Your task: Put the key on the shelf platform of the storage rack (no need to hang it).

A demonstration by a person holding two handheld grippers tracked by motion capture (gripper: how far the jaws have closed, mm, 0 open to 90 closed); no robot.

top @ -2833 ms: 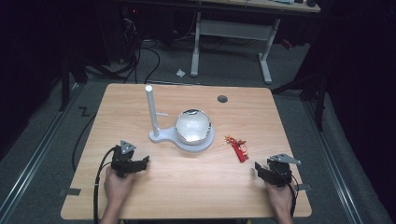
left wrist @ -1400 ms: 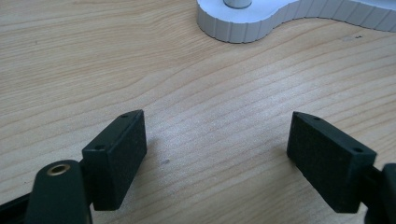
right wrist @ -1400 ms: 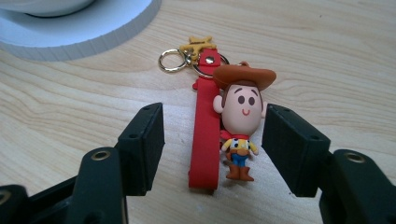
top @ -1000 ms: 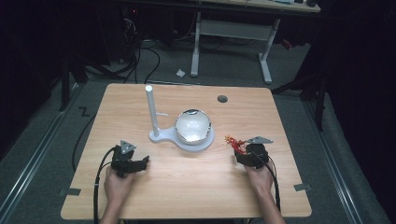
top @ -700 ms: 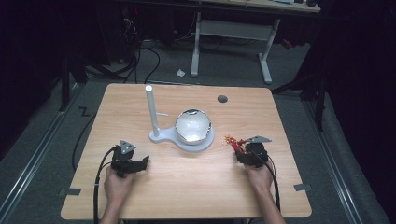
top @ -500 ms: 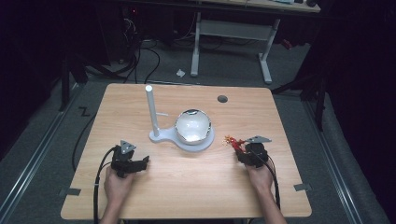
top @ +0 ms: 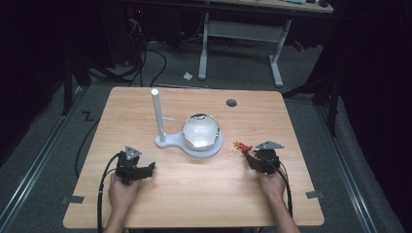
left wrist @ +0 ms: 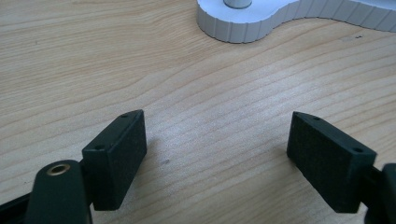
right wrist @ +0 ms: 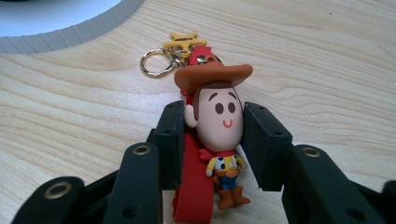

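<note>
A cowboy figure keychain (right wrist: 219, 116) with a red strap, gold ring and star charm lies on the wooden table (top: 194, 194), right of a white stand. My right gripper (right wrist: 212, 122) has just been closing and is now shut on it, both pads against the figure's head. From above, the keychain (top: 241, 146) pokes out ahead of the right gripper (top: 250, 156). My left gripper (top: 148, 167) rests at the front left. In its own view, the left gripper (left wrist: 217, 135) stands open over bare wood.
The white stand's base (top: 194, 148) carries a tall post (top: 157, 114) and a glossy dome (top: 200, 131) at mid-table. Its ribbed edge (left wrist: 261, 23) lies ahead of the left jaws, and its rim (right wrist: 60, 30) sits near the keychain. A dark round hole (top: 231, 102) marks the far edge.
Since the earliest frame my right hand has come in from the front right corner to the keychain and stayed there. The left hand has not moved.
</note>
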